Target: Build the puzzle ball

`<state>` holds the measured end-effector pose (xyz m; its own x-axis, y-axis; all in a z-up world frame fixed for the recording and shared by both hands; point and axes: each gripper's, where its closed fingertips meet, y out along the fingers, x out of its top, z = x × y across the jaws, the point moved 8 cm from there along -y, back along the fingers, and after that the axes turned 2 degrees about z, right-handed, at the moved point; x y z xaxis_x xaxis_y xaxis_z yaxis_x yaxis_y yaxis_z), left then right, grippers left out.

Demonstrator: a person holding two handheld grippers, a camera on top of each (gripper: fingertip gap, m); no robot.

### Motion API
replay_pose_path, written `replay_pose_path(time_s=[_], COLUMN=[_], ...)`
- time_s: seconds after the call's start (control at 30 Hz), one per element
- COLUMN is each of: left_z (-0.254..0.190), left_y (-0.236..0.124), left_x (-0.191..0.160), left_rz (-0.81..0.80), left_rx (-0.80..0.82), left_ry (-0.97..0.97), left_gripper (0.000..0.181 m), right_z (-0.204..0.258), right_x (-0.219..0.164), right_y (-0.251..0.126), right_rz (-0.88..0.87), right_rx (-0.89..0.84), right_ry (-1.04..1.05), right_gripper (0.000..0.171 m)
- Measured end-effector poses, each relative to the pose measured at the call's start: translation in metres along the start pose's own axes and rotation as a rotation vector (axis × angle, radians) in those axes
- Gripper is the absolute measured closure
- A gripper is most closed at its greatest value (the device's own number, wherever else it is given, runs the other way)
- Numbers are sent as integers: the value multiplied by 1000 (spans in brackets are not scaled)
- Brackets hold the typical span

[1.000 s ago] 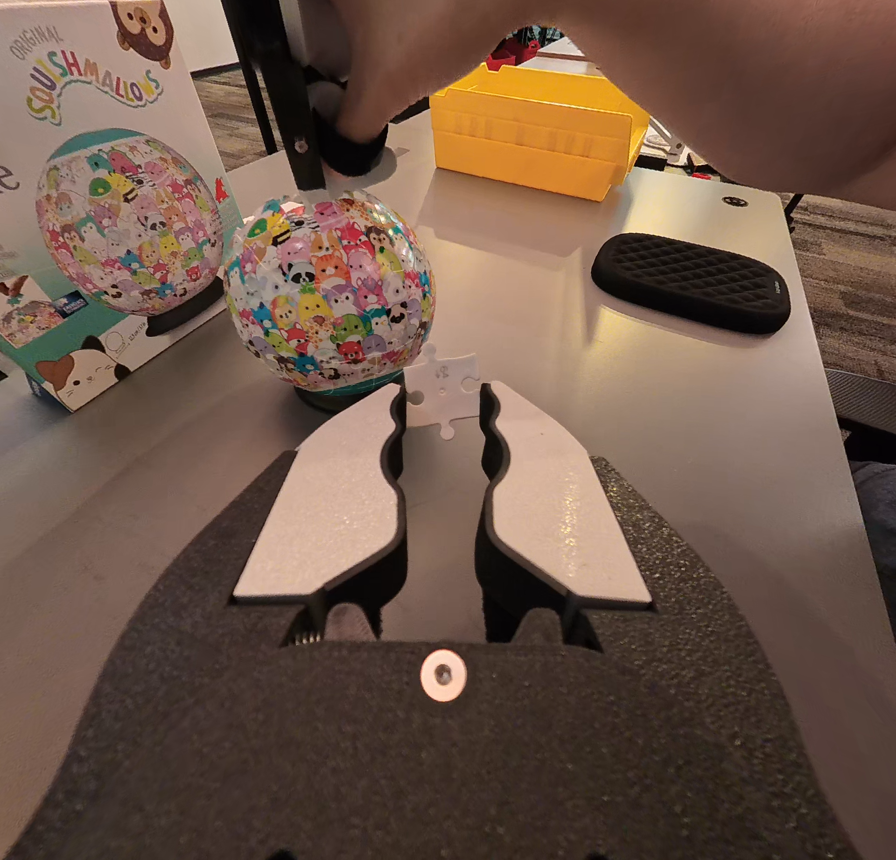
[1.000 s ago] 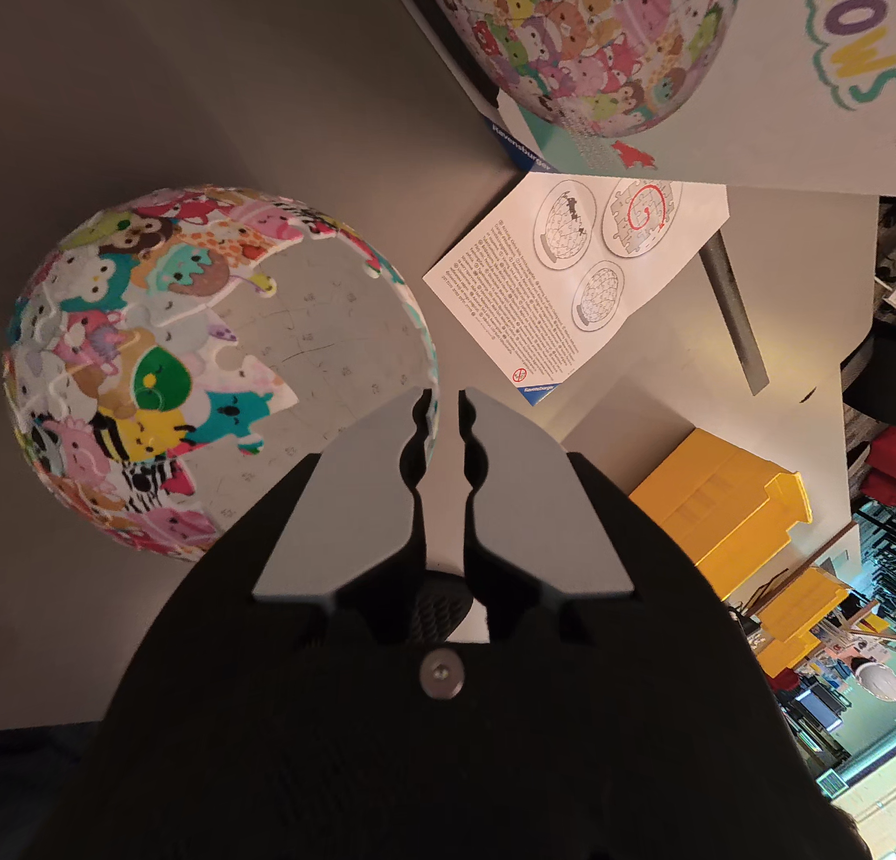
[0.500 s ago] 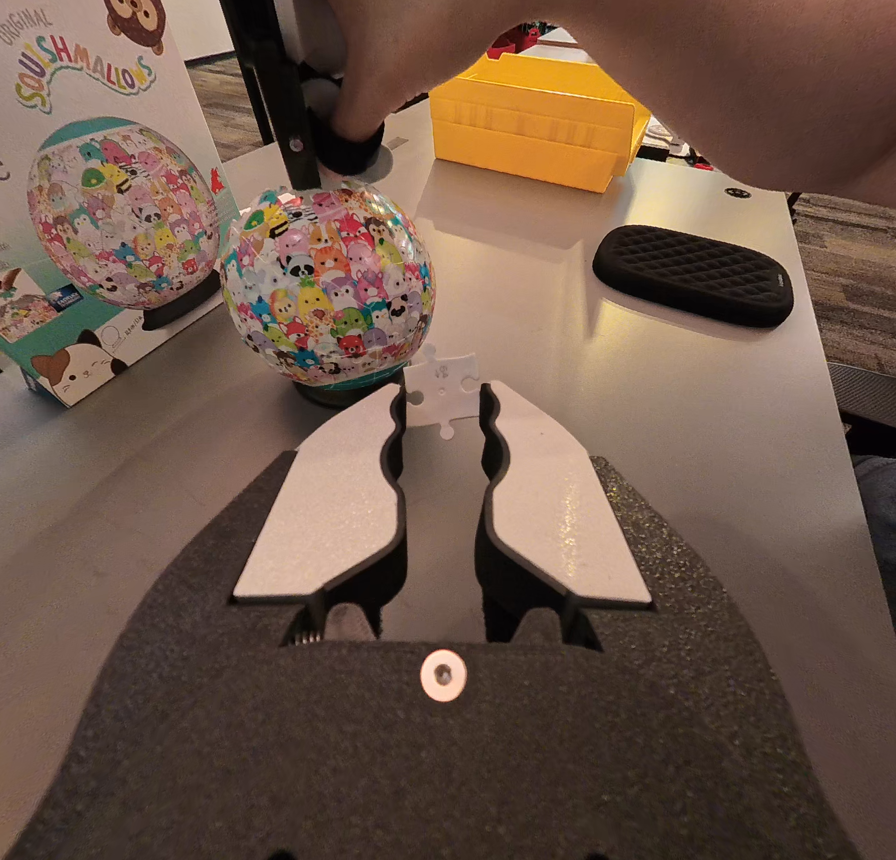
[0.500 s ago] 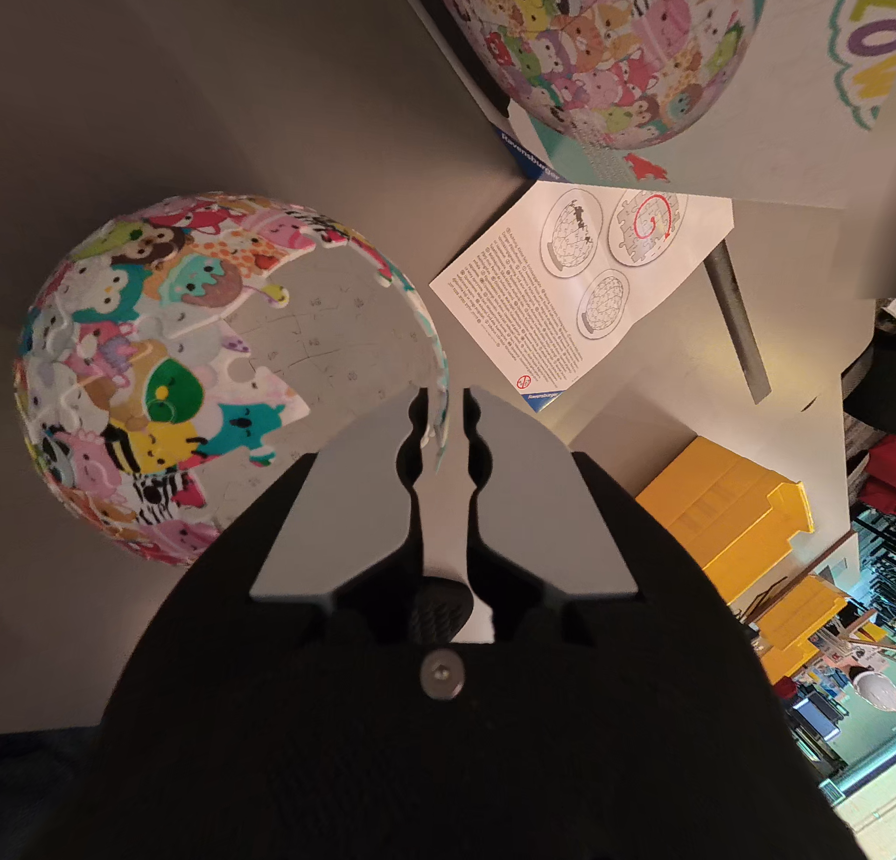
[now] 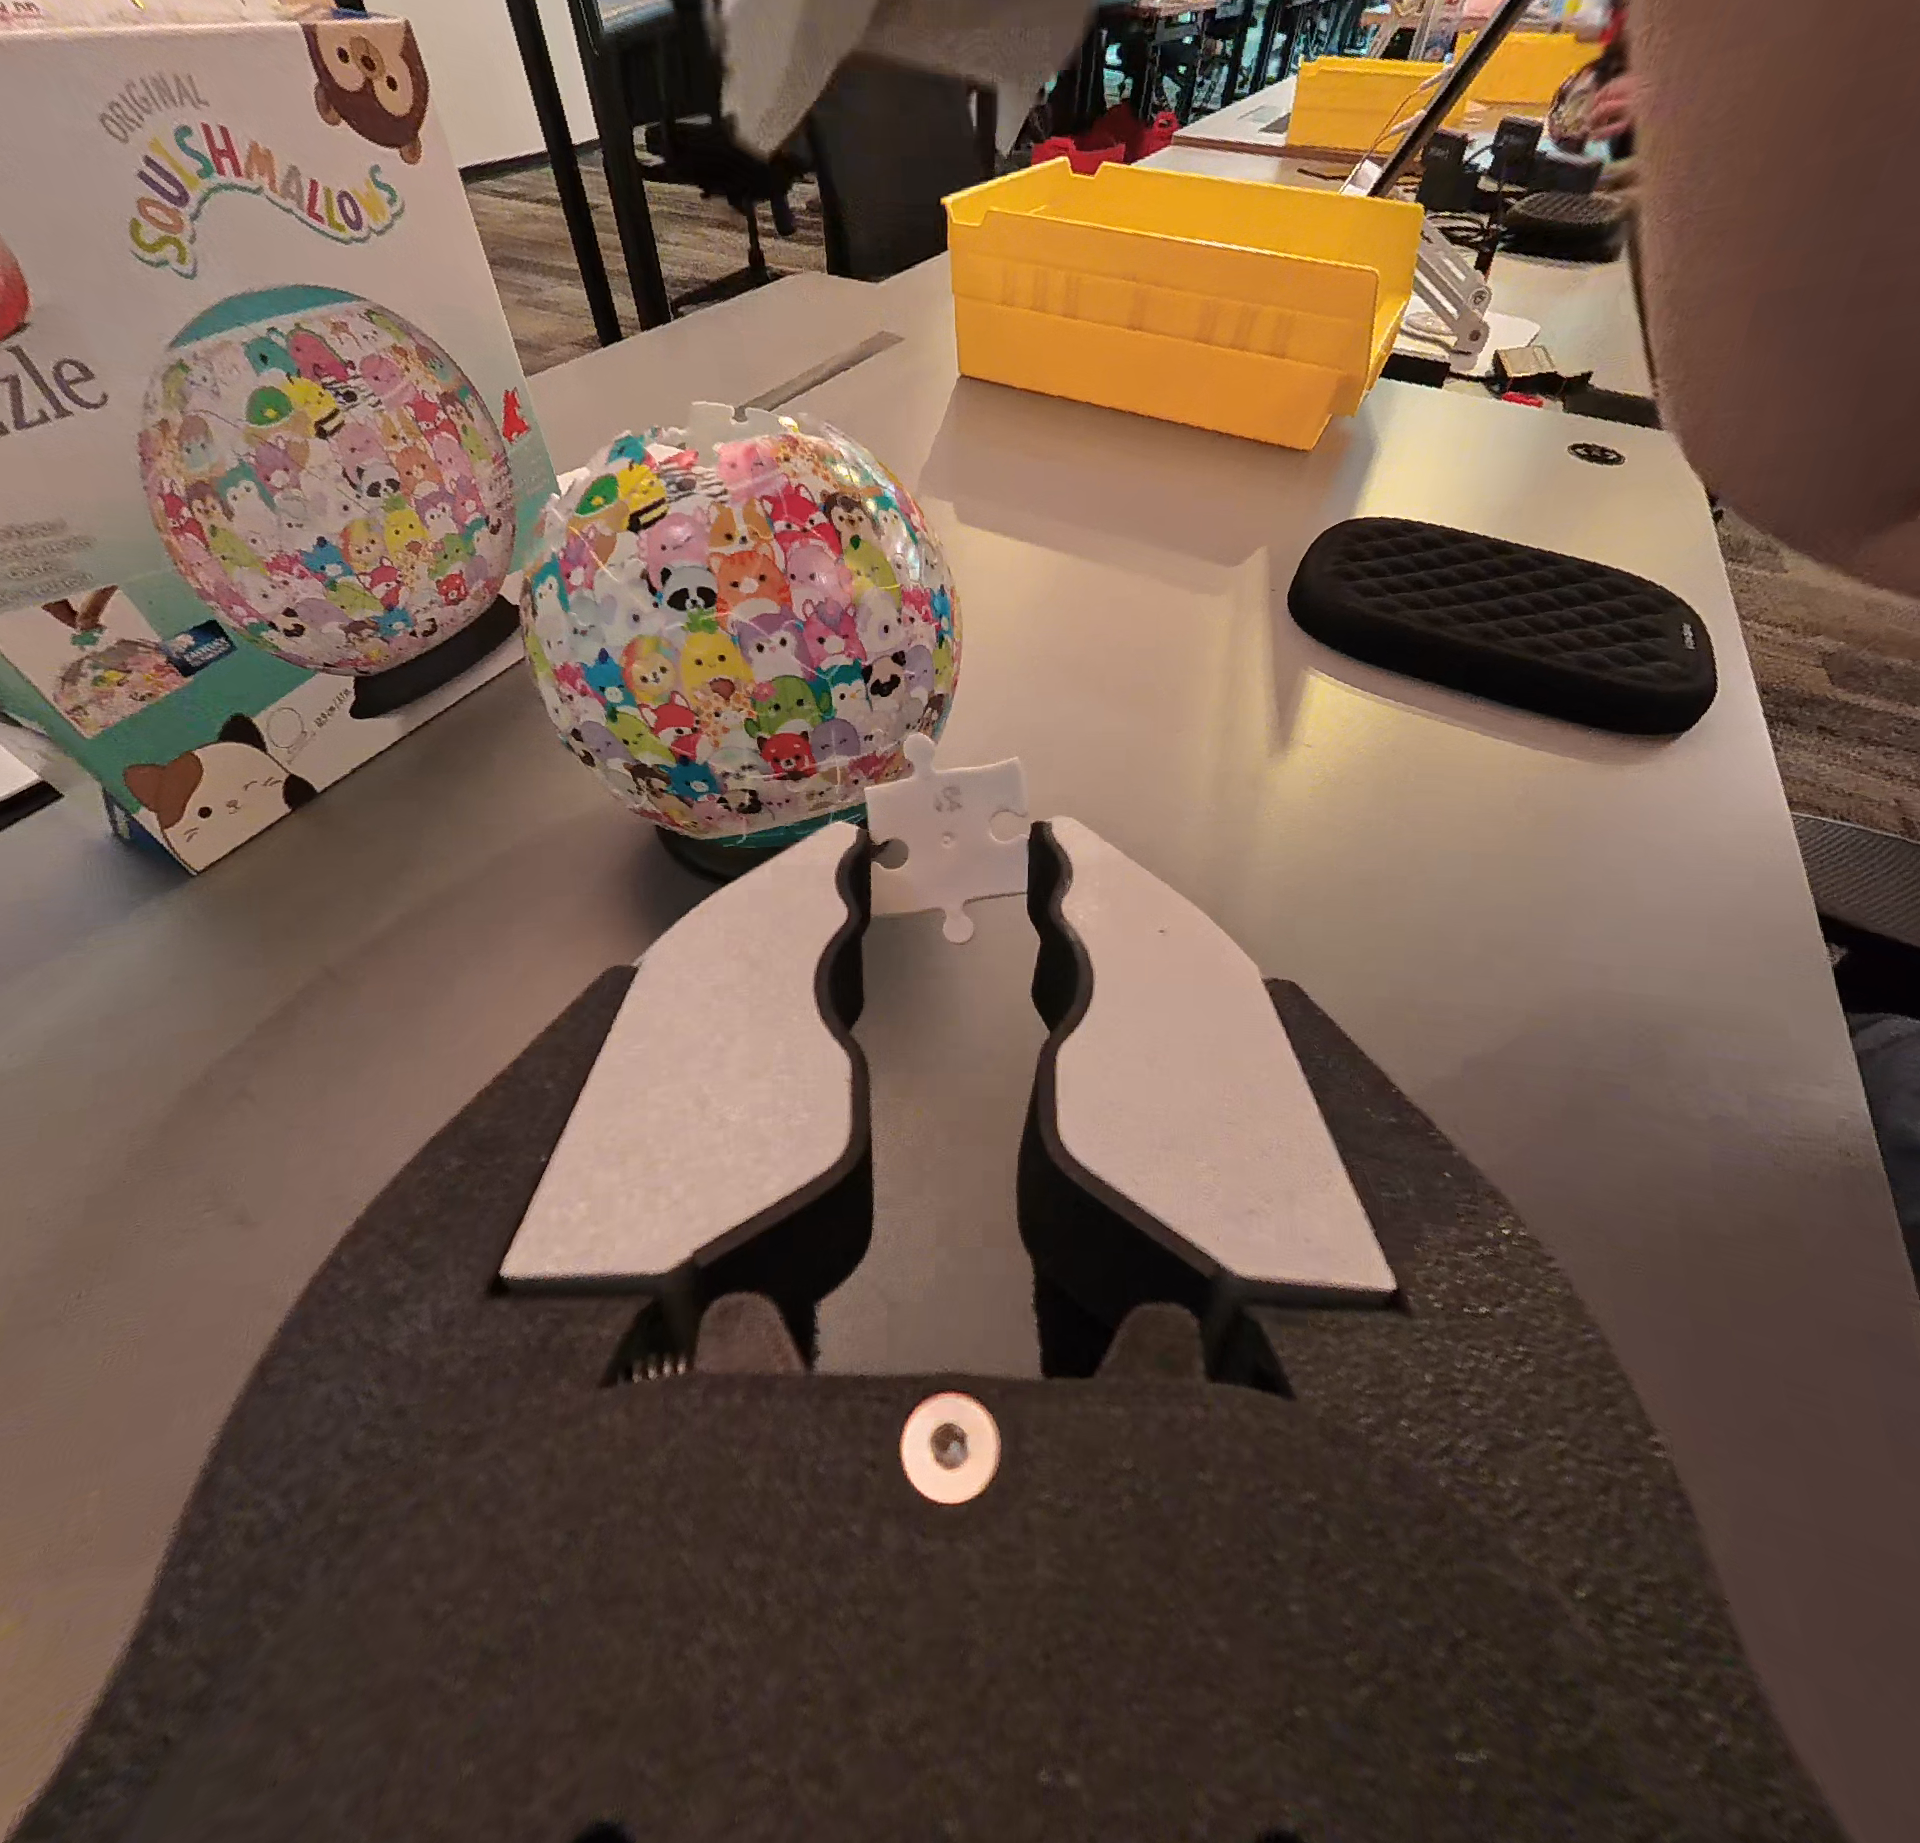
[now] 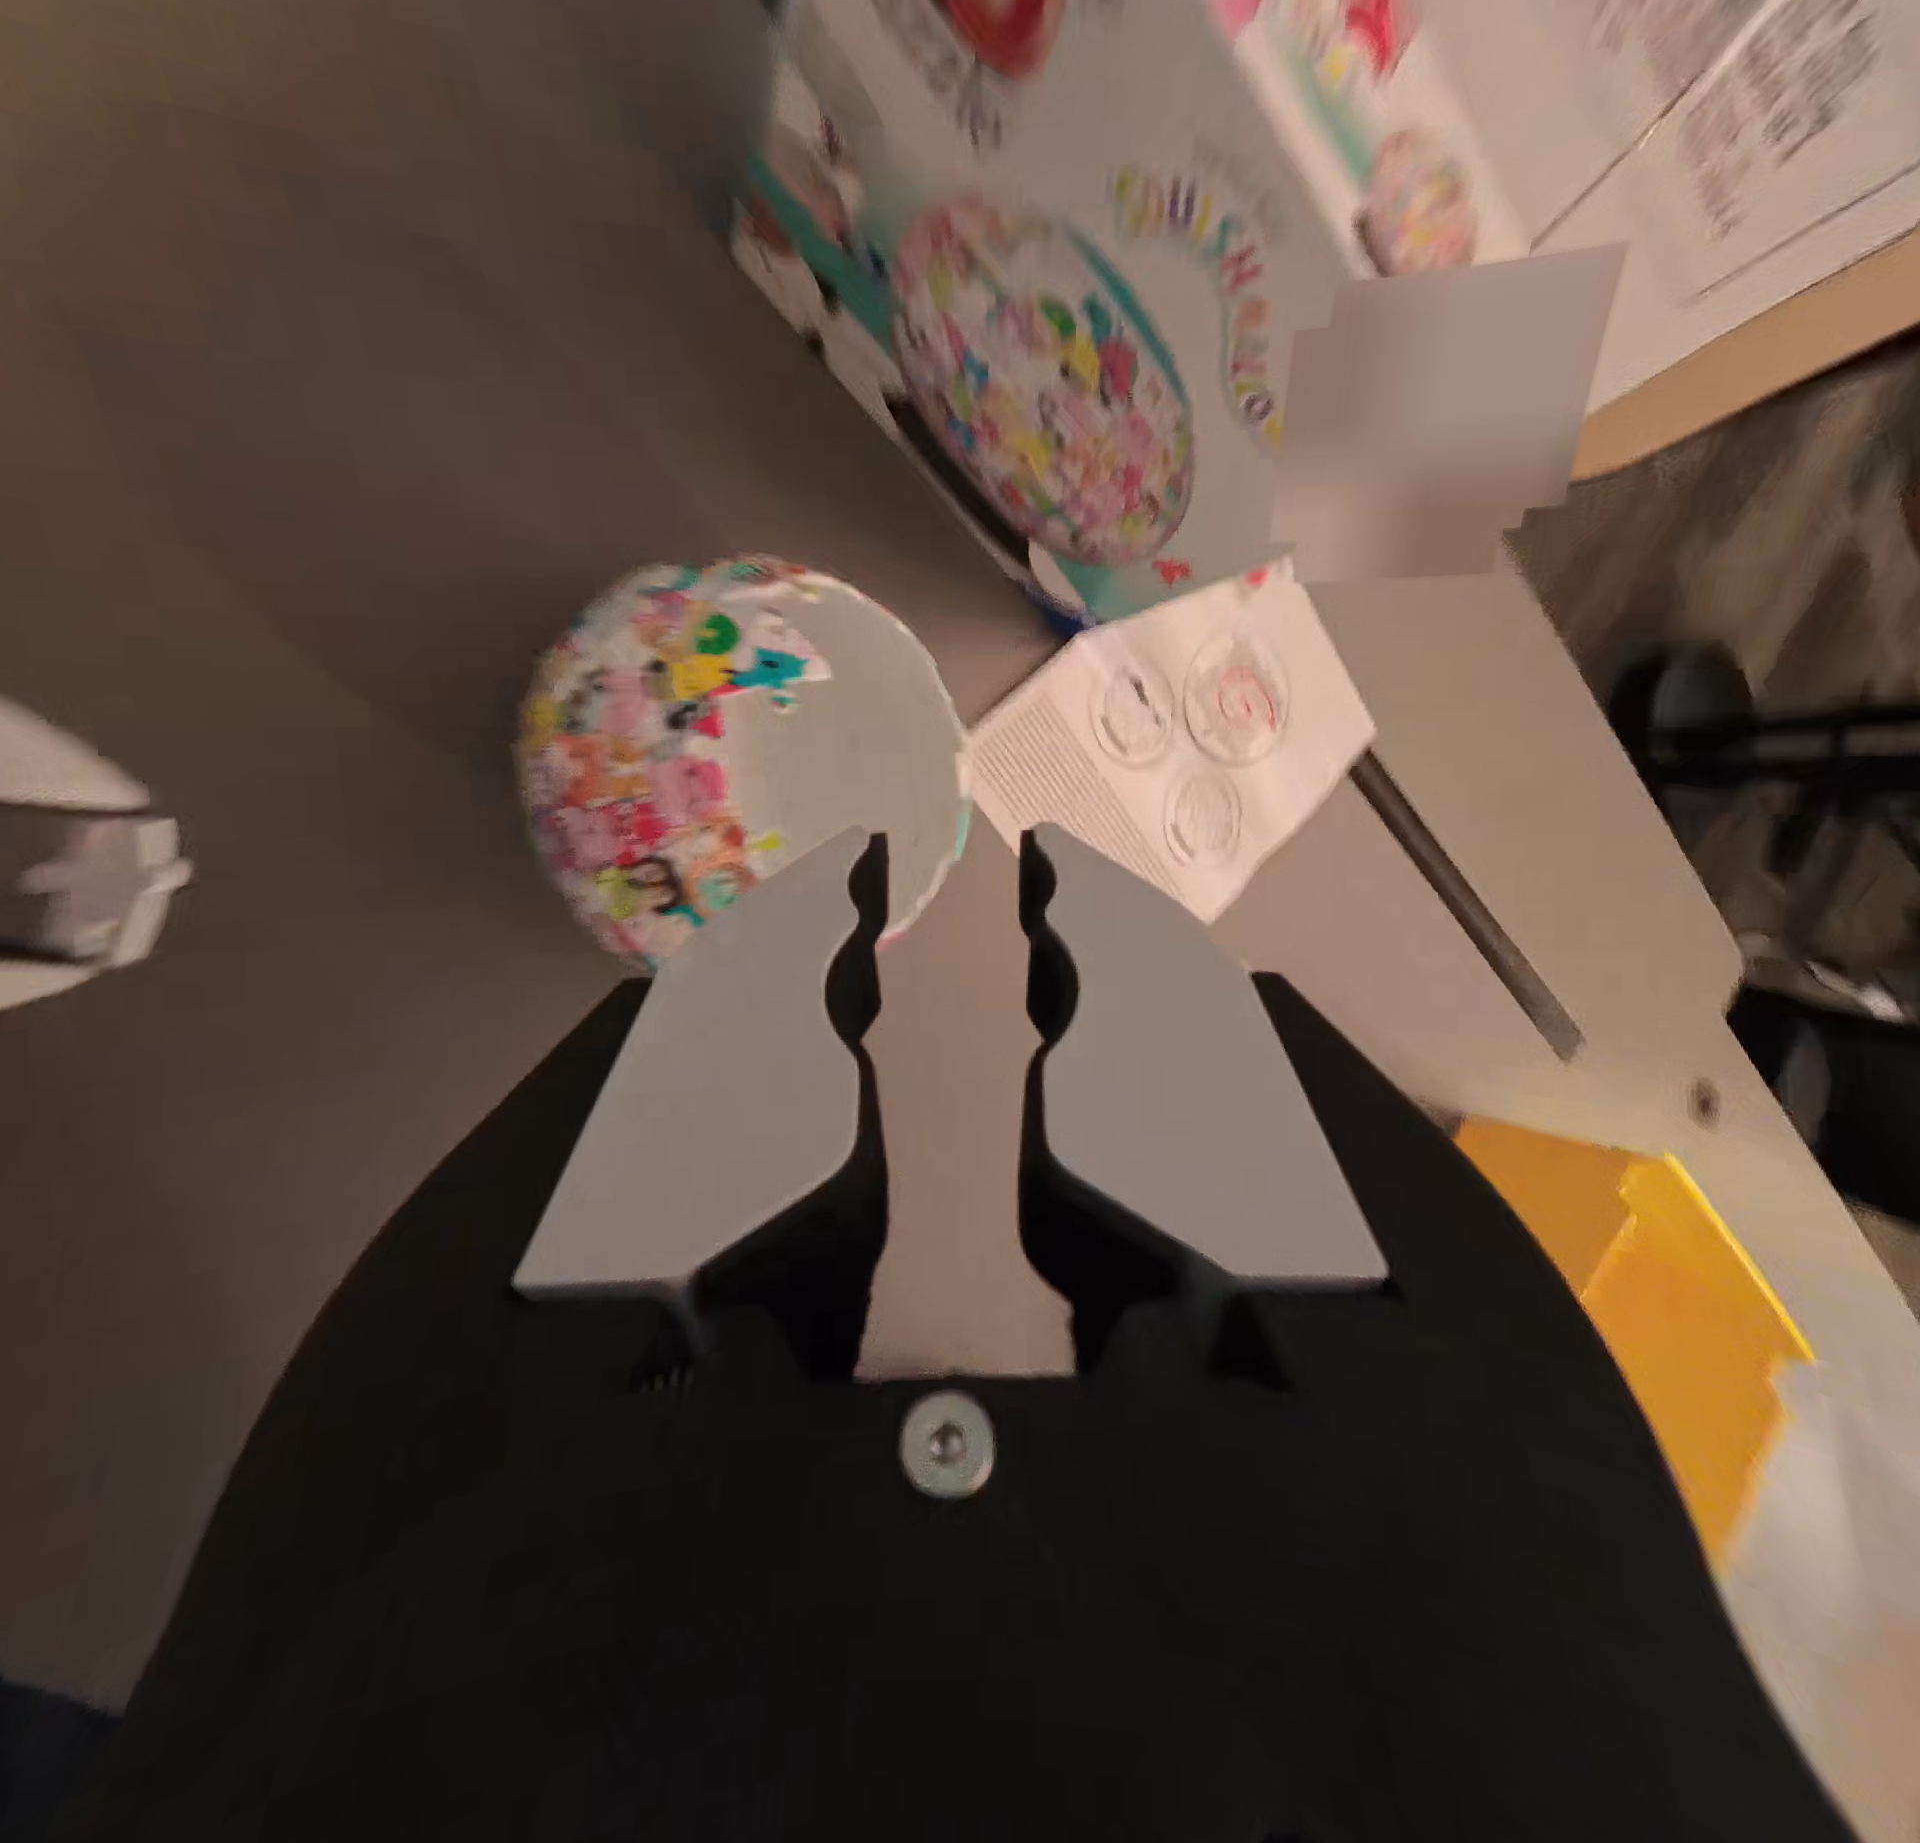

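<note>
The colourful puzzle ball (image 5: 738,640) sits on a dark stand on the grey table (image 5: 1299,910), with a gap of missing pieces at its top. My left gripper (image 5: 945,858) is shut on a white puzzle piece (image 5: 948,817), blank side facing me, held just in front of the ball's lower right. In the blurred right wrist view the ball (image 6: 665,775) shows its open grey inside. My right gripper (image 6: 951,848) is open and empty, high above the ball's edge.
The puzzle box (image 5: 239,391) stands left of the ball. A yellow bin (image 5: 1174,328) is at the back and a black padded rest (image 5: 1496,619) at the right. An instruction sheet (image 6: 1164,754) lies behind the ball. A person's arm (image 5: 1787,235) hangs at the upper right. The gap from one gripper's tips to the other's is roughly 15 centimetres.
My right gripper has lifted up and away from the ball's top and its jaws have opened wider. The left gripper still holds the piece and has shifted slightly.
</note>
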<state>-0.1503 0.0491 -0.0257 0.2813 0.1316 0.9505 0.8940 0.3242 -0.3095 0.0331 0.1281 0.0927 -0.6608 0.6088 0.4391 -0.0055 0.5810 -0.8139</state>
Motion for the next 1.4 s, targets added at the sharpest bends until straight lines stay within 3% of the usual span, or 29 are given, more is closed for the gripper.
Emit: replay_pose_path(time_s=[0.1,0.2,0.33,0.43,0.6,0.77,0.8,0.83,0.87,1.07,1.27,1.4], left_z=[-5,-12,-27,-37,-57,-81,-85,-89,-92,-96,-85,-89], left_y=[-2,-1,-4,-4,3,12,14,17,18,4,2,4], left_x=[4,9,23,27,24,30,31,30,29,18,21,22], left_rz=[-21,-25,-47,-14,45,72,78,89,99,185,224,271], left_rx=[-4,-5,25,75,166,201,195,193,187,29,-293,-460], left_ry=[20,45,107,147,223,318,322,321,318,226,101,126], left_gripper=[153,153,153,153,153,153,153,153,152,145,161,163], right_z=[18,45,79,89,97,105,108,111,112,119,135,143], right_x=[-26,-60,-89,-99,-107,-118,-120,-122,-125,-147,-142,-130], right_y=[-41,-52,-29,-16,-8,2,3,3,6,12,-8,-22], right_rz=[-356,-619,-735,-714,-649,-572,-564,-563,-545,-400,-219,-195], right_rx=[182,500,938,1058,911,979,1011,1063,1063,1005,758,779], right_ry=[55,197,434,513,475,512,512,493,500,341,-121,-178], right_gripper=[144,146,155,152,143,143,148,164,165,168,168,168])
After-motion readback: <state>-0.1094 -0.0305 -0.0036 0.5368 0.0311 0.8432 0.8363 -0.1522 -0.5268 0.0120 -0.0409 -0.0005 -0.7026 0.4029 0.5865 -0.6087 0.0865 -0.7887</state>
